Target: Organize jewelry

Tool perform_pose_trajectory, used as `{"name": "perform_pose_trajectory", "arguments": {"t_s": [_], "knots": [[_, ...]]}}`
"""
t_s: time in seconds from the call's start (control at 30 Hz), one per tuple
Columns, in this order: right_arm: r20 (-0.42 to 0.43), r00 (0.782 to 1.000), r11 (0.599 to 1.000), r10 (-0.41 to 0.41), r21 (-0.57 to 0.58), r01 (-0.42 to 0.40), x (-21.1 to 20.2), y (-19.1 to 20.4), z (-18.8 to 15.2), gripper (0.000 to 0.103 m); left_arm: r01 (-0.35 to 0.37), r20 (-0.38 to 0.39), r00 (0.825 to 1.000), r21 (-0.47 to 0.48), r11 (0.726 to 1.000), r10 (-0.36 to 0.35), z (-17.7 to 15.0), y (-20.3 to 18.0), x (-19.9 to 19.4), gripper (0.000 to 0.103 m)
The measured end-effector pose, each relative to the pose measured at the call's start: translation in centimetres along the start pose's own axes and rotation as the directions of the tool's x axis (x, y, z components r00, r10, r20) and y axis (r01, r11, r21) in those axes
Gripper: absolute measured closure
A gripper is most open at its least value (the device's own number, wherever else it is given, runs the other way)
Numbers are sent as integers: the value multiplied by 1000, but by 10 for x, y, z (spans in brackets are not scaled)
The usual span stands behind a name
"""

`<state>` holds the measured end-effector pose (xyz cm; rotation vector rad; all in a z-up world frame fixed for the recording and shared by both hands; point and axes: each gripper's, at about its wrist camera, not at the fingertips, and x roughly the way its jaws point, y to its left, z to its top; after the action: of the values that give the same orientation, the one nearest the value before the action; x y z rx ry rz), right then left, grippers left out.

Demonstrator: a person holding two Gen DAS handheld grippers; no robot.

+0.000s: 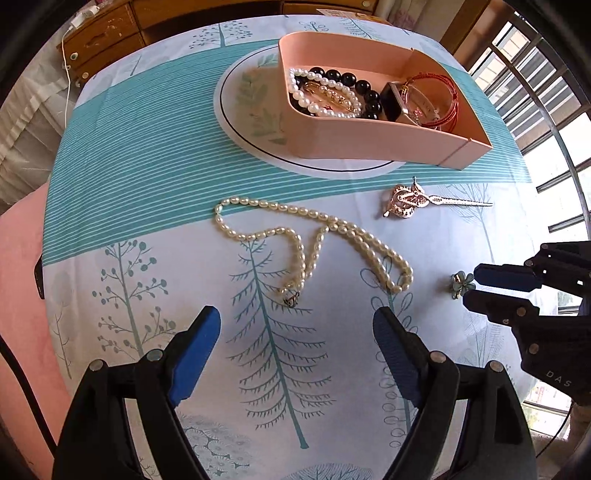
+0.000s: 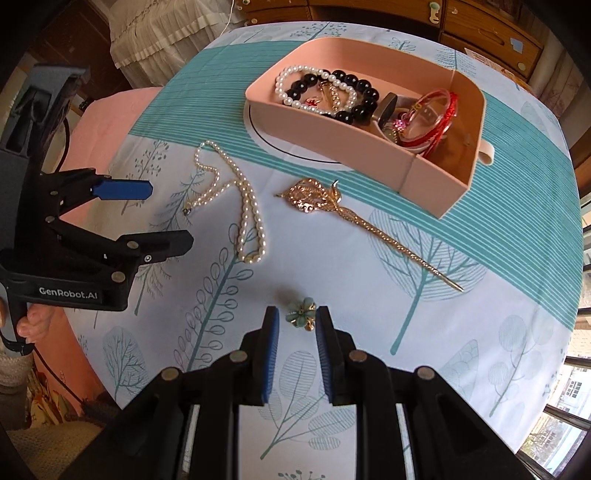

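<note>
A pink jewelry tray (image 1: 369,142) (image 2: 332,144) stands on the table and holds pearl and black bead bracelets, a watch and red bangles. A long pearl necklace (image 1: 314,236) (image 2: 243,206) lies loose on the cloth. A gold hairpin (image 1: 413,201) (image 2: 354,218) lies beside it. A small green flower brooch (image 1: 459,283) (image 2: 302,313) lies on the cloth. My right gripper (image 2: 297,317) (image 1: 471,284) is partly open with the brooch between its fingertips, not touching it. My left gripper (image 1: 297,325) (image 2: 170,218) is wide open and empty, just short of the necklace.
The round table has a tree-print cloth (image 1: 258,350) and a white round mat (image 1: 251,110) under the tray. Wooden drawers (image 2: 480,33) stand behind the table. A pink seat (image 1: 18,277) is at the left. Window bars (image 1: 546,110) are at the right.
</note>
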<state>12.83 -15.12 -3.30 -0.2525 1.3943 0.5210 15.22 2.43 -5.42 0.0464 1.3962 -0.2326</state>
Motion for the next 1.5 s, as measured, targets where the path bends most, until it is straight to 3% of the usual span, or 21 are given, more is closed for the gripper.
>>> {"name": "perform_pose_trajectory", "arguments": {"t_s": [0.07, 0.4, 0.47, 0.53, 0.7, 0.8, 0.93, 1.1, 1.3, 1.5], "knots": [[0, 1000, 1000, -21, -22, 21, 6, 4, 2, 63, -6, -2, 1000, 9, 1000, 6, 2, -1, 4, 19], [-1, 996, 993, -89, -77, 89, 15, 13, 4, 67, -34, -7, 999, 31, 999, 34, 23, -7, 12, 23], [4, 993, 989, -117, -96, 116, 16, 15, 4, 74, -29, -17, 999, 38, 999, 30, 26, -9, 15, 32], [6, 993, 989, -119, -90, 119, 17, 14, 4, 77, -26, -37, 999, 43, 999, 28, 29, -13, 20, 47], [6, 996, 993, -93, -67, 93, 17, 7, 4, 83, -63, -40, 997, 64, 996, 66, 36, -18, 25, 70], [7, 996, 994, -87, -64, 88, 16, 4, 3, 83, -62, -47, 997, 67, 996, 65, 40, -22, 26, 97], [4, 998, 997, -57, -50, 57, 15, 1, 4, 83, -77, -62, 995, 44, 996, 80, 42, -26, 25, 100], [61, 998, 1000, -8, -21, 10, -6, -5, 0, 83, -15, -29, 999, -83, 996, 13, 42, -7, 11, 100], [179, 984, 1000, 25, 1, -25, -49, -11, -1, 83, 38, 92, 996, -201, 979, -20, 42, 13, -37, 100], [319, 947, 998, 43, 22, -53, -103, -10, 6, 83, 67, 236, 972, -244, 967, -8, 42, 19, -102, 100]]}}
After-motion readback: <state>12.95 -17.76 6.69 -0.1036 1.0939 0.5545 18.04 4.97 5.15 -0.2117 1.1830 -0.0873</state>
